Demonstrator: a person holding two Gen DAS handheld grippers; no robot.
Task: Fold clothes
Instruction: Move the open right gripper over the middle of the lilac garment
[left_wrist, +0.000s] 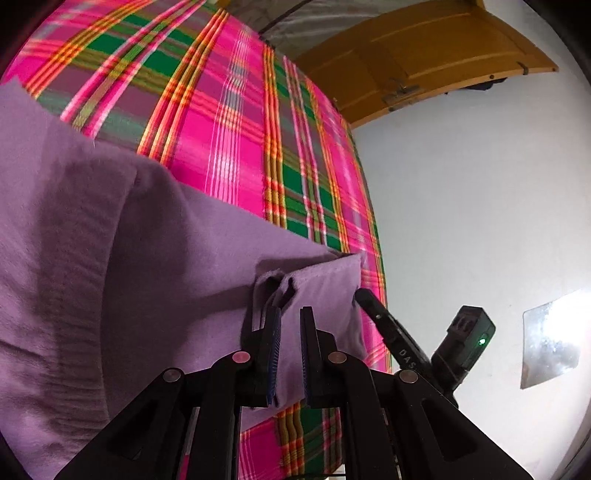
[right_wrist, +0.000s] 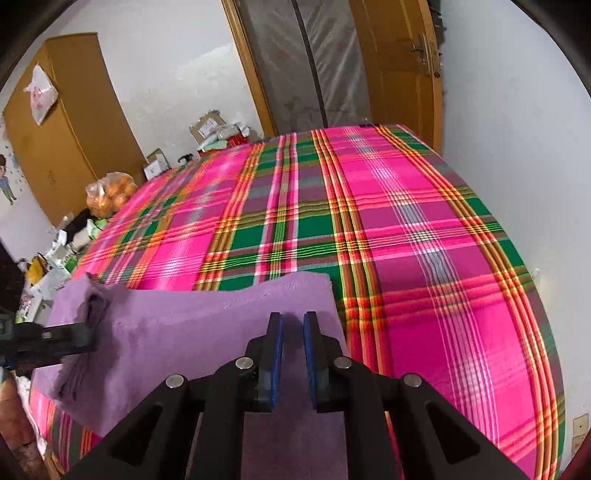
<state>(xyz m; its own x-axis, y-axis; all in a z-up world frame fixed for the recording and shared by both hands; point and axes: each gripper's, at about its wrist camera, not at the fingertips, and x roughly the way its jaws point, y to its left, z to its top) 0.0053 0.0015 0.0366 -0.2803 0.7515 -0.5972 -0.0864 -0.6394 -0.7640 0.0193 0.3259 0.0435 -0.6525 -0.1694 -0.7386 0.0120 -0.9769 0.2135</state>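
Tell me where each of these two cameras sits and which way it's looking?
Left wrist: on the left hand-held gripper, looking down along its fingers at purple cloth pinched between them; the right hand-held gripper shows alongside.
Right wrist: on the right hand-held gripper, looking across the plaid bed towards a door; the left hand-held gripper enters at left.
Shared: cloth, bed, door.

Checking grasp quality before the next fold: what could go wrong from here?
1. The left gripper pinches only a bunched corner of the purple cloth; layers splay above the pads, so one may slip free.
2. The right gripper holds the cloth near its edge; uneven pull could skew the fold.
3. The cloth sags between the grips and could drag on the plaid sheet.
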